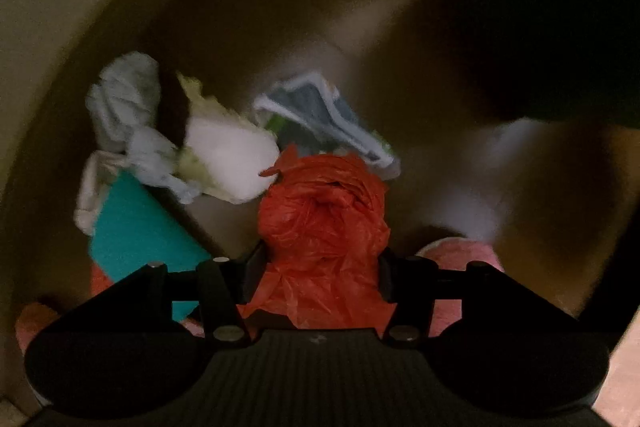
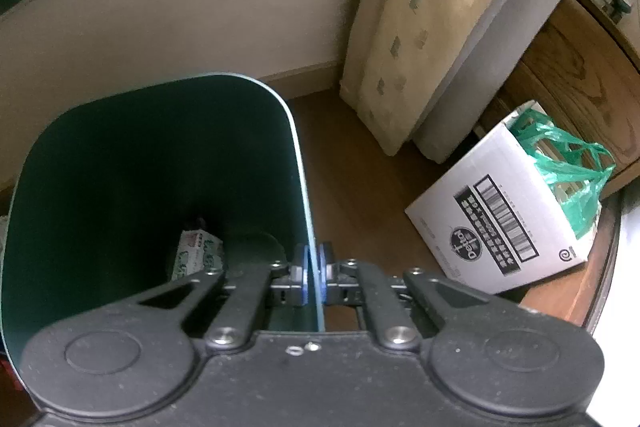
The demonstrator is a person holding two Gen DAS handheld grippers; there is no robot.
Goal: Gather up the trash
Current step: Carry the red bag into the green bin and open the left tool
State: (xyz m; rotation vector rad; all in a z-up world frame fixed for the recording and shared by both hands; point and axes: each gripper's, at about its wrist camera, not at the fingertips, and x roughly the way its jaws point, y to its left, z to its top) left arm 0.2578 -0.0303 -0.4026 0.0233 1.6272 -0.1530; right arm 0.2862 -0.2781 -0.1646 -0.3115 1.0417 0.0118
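Observation:
In the left wrist view my left gripper [image 1: 320, 267] is shut on a crumpled red plastic bag [image 1: 324, 219], held in a dim space above other trash: a white wad [image 1: 232, 155], a pale crumpled bag [image 1: 124, 99], a teal flat piece [image 1: 136, 235] and a grey-white wrapper [image 1: 320, 111]. In the right wrist view my right gripper [image 2: 314, 271] is shut on the right rim of a dark green bin [image 2: 160, 155]. A printed packet [image 2: 196, 251] lies at the bin's bottom.
A white cardboard box [image 2: 492, 227] with a green plastic bag [image 2: 568, 163] in it lies on the wooden floor to the right of the bin. A folded mattress [image 2: 440, 27] leans on the wall behind. Wooden drawers [image 2: 576, 67] stand at far right.

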